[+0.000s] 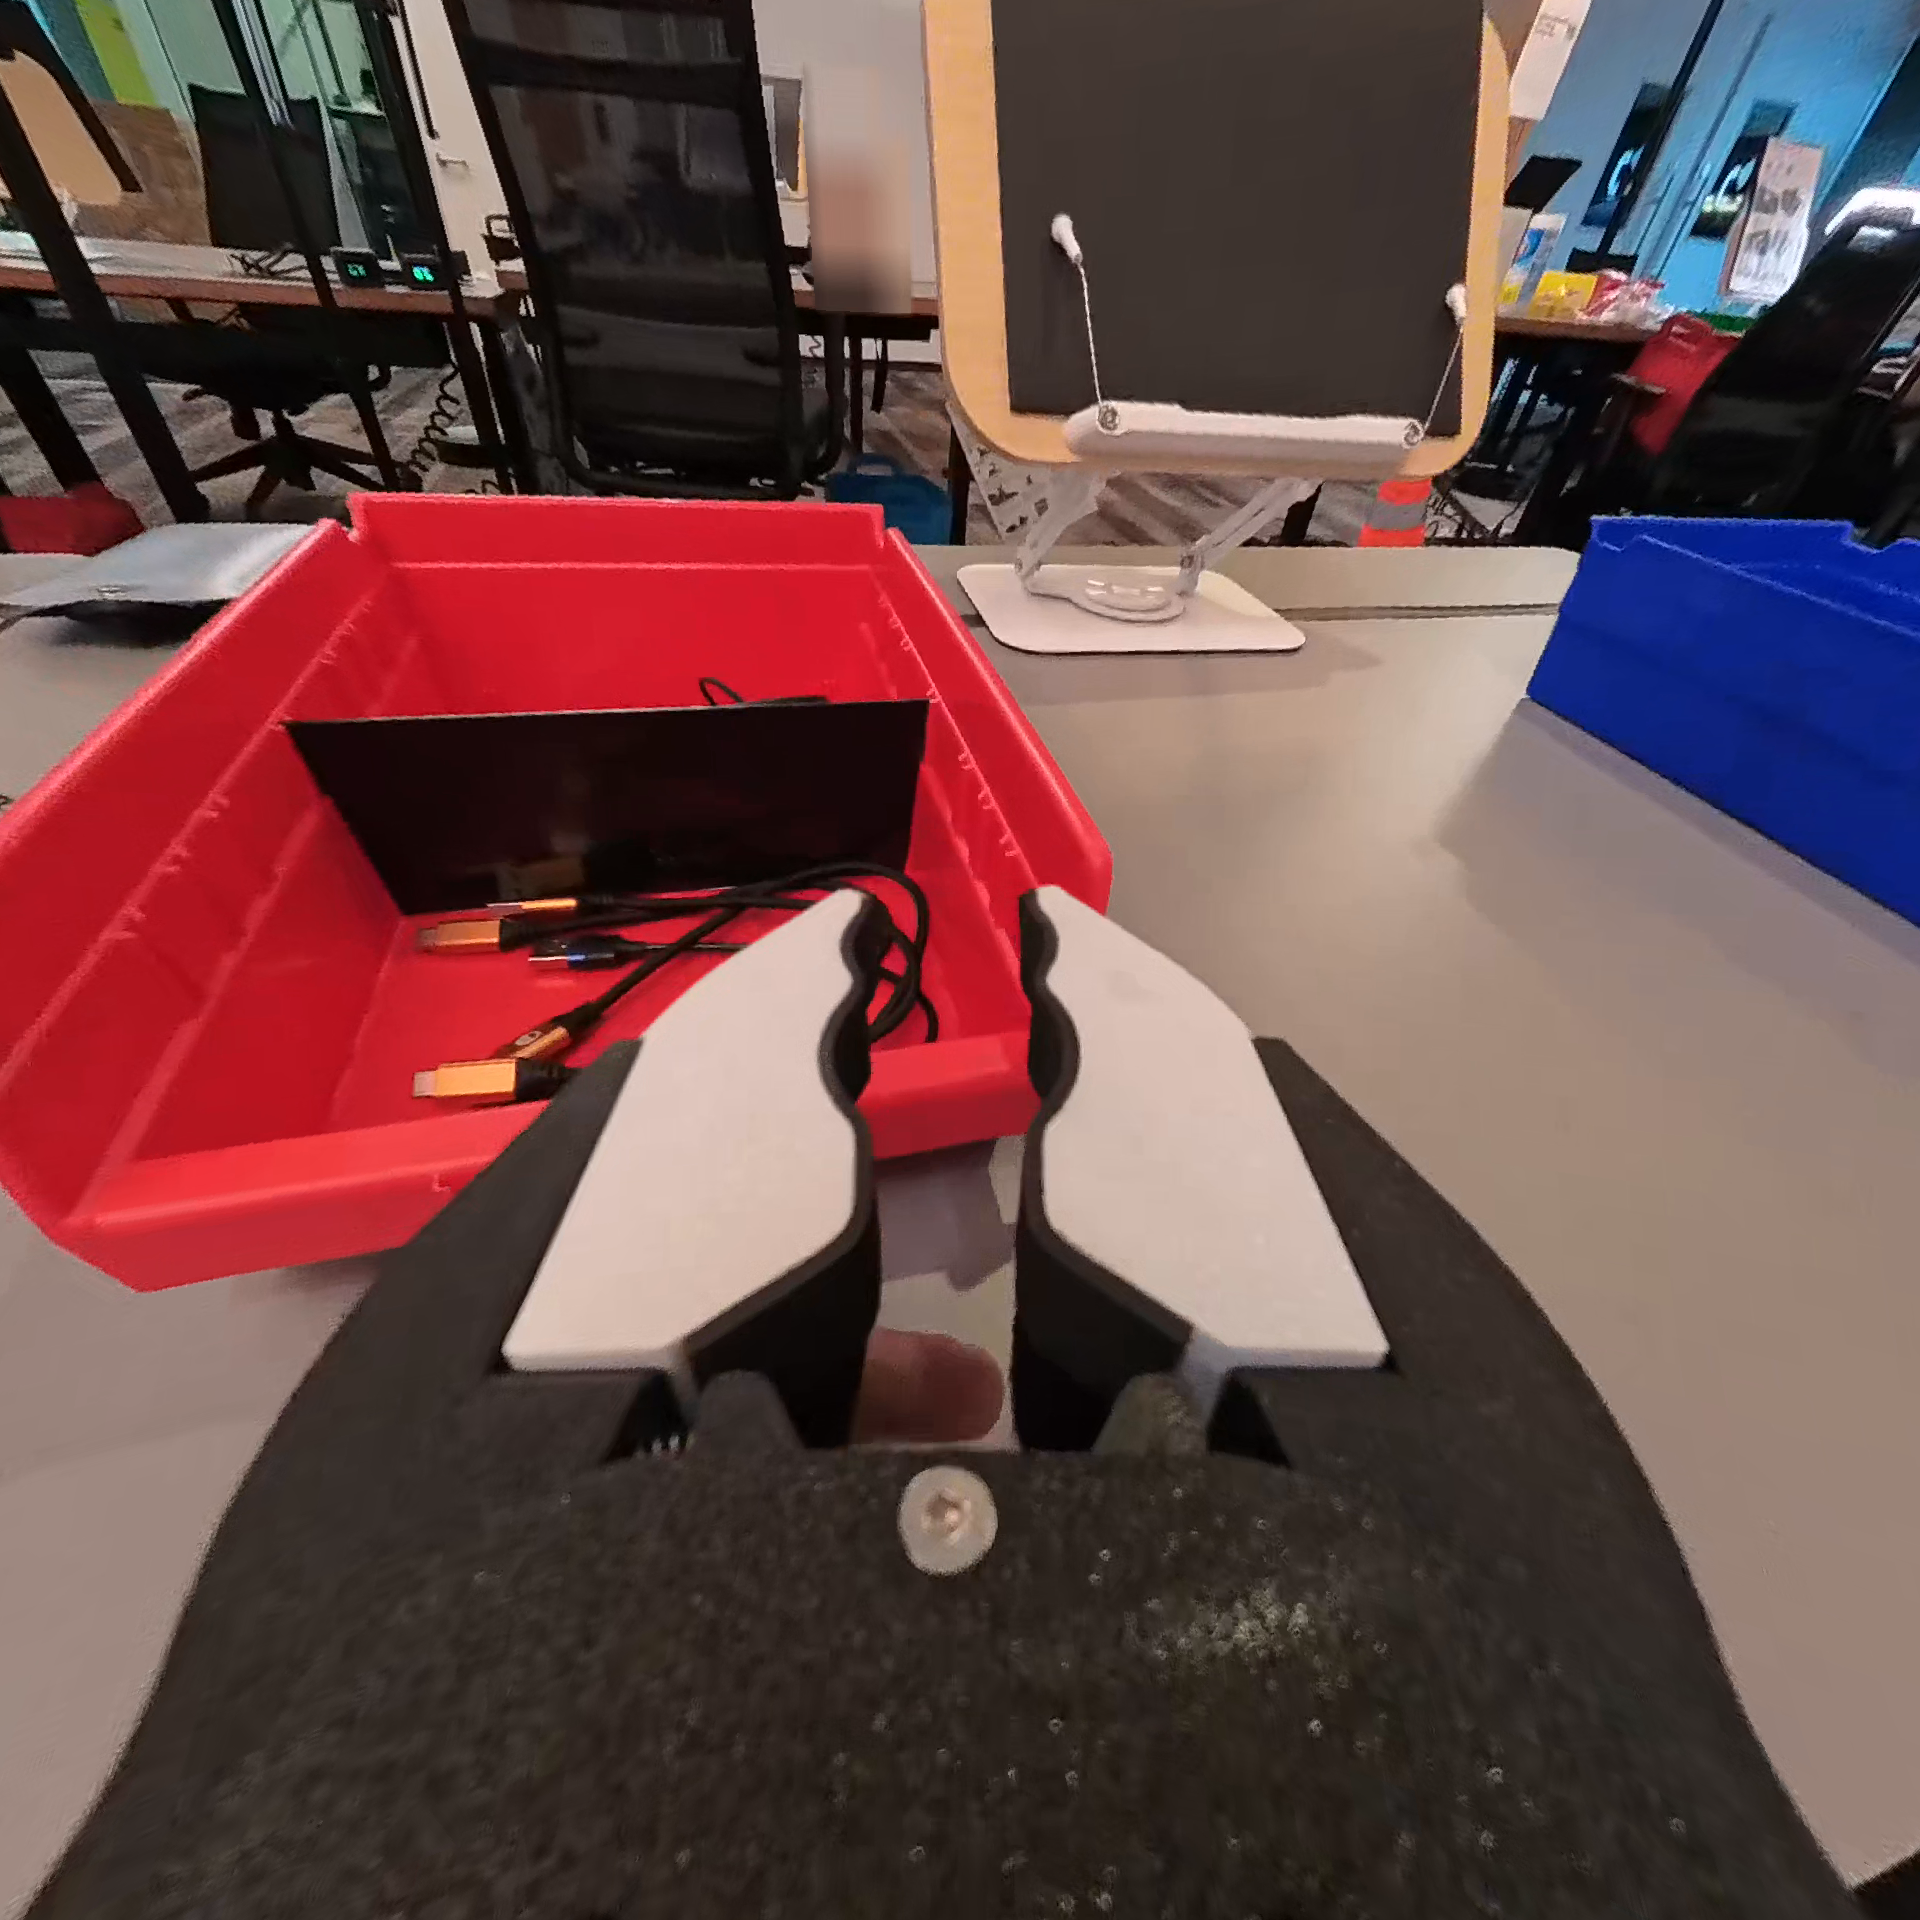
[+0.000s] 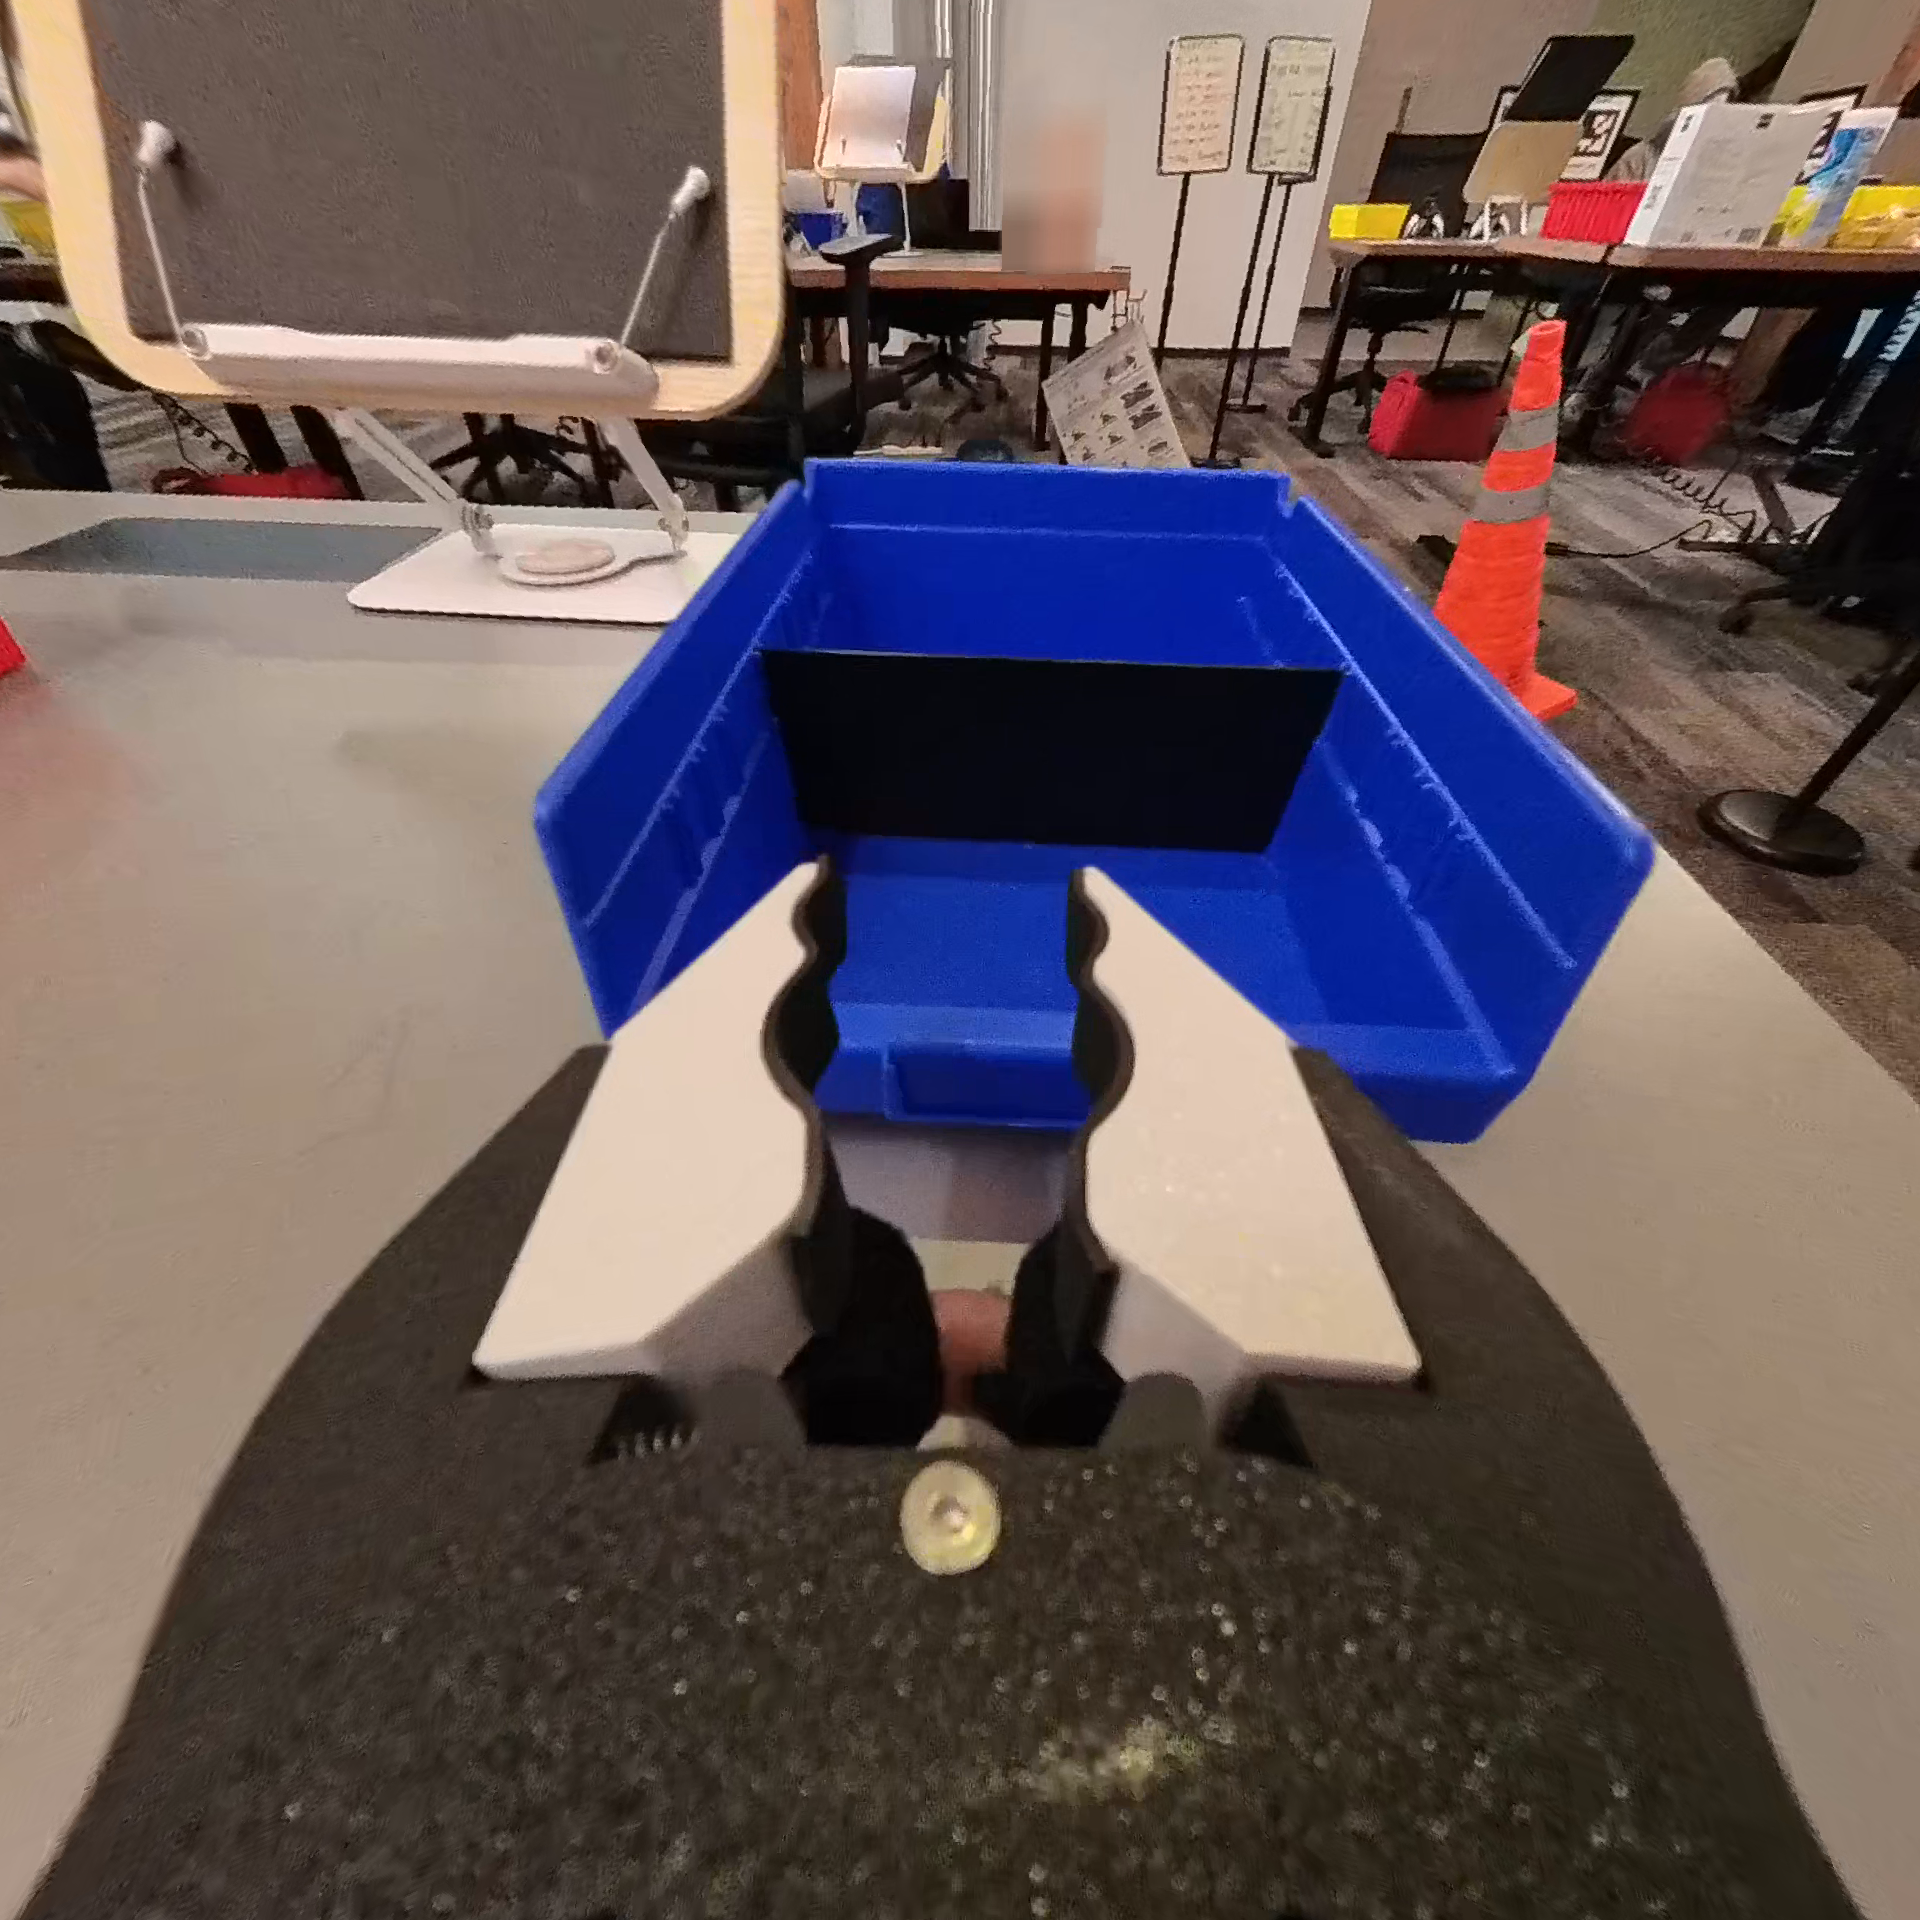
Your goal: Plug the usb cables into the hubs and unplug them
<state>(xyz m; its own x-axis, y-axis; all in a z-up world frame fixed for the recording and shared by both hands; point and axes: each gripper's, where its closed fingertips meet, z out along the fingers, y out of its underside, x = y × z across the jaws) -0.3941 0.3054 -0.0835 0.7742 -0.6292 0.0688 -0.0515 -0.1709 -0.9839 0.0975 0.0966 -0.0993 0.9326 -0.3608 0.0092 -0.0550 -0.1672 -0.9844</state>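
Note:
A red bin [image 1: 208, 831] sits on the grey table [image 1: 1455, 1039] at the left, with a black divider [image 1: 623, 790] across it. Black cables with orange plugs [image 1: 499, 1081] lie in its near compartment. My left gripper [image 1: 945, 904] is open and empty, its tips over the bin's near right corner, close to the cable loops. A blue bin [image 2: 1455, 831] with a black divider [image 2: 1039, 748] stands ahead in the right wrist view, its near compartment bare. My right gripper [image 2: 951, 878] is open and empty, just before the blue bin's front lip.
A wood-framed dark board on a white stand [image 1: 1226, 208] stands at the table's back, also in the right wrist view [image 2: 416, 187]. The blue bin shows at the right of the left wrist view [image 1: 1745, 707]. An orange cone [image 2: 1517, 499], chairs and tables stand beyond. Tip to tip, the grippers are about 55 cm apart.

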